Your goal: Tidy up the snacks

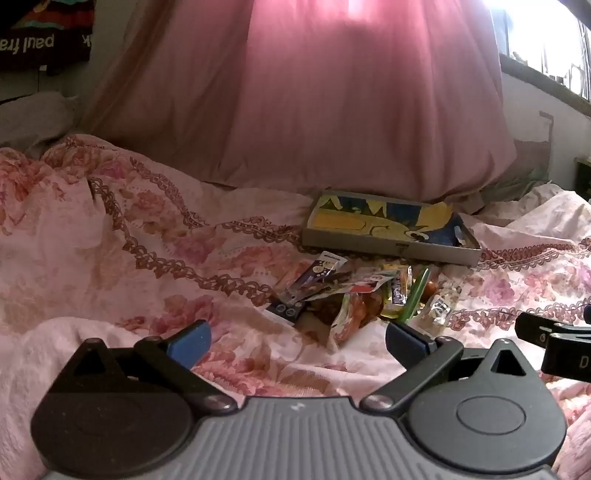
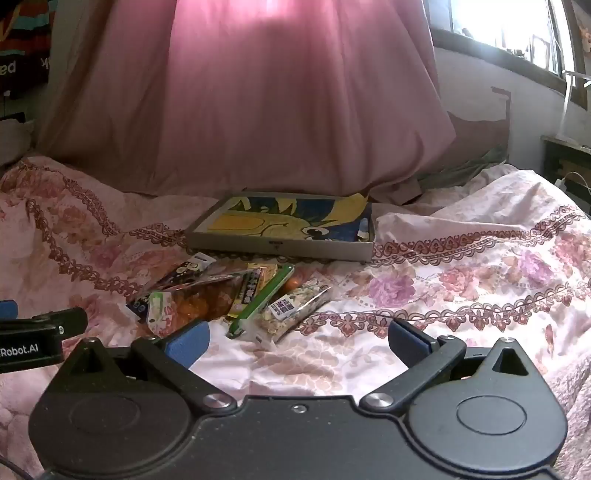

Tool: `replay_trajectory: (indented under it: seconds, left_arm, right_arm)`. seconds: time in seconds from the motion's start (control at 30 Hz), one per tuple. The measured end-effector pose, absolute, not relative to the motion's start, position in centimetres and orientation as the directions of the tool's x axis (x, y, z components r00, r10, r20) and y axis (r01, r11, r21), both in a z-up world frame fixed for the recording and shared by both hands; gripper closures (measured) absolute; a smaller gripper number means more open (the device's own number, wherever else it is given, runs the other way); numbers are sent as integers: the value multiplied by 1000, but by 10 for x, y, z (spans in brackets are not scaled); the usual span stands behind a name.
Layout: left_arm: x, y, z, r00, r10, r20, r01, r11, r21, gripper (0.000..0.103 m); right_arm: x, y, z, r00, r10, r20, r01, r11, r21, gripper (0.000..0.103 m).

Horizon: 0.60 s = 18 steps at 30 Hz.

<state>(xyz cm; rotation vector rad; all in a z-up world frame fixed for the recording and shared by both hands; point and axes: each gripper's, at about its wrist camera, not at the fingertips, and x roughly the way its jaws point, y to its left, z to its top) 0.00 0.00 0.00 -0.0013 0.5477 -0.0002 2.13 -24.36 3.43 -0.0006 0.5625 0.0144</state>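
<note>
A pile of snack packets [image 1: 354,295] lies on the floral bedspread; it also shows in the right wrist view [image 2: 229,295]. It holds a dark blue packet [image 2: 173,280], an orange-filled bag [image 2: 195,306], a green stick pack [image 2: 262,299] and a clear nut packet [image 2: 295,306]. Behind the pile sits a shallow box [image 1: 391,251] with a yellow and blue picture inside, also in the right wrist view [image 2: 280,247]. My left gripper [image 1: 297,343] is open and empty just short of the pile. My right gripper [image 2: 297,339] is open and empty, close to the nut packet.
A pink curtain [image 2: 277,110] hangs behind the box. The bedspread [image 2: 461,288] is rumpled into folds at left and right. A bright window [image 2: 509,26] is at upper right. The right gripper's side shows at the left wrist view's right edge [image 1: 554,343].
</note>
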Motion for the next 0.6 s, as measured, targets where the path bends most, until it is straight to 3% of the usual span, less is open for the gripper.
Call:
replay_trajectory:
  seconds: [0.6]
  left_arm:
    - [0,0,0,851,1,-525,0,1000,2,0]
  right_arm:
    - [22,-244,34,845,11,-535,-12,1000,2,0]
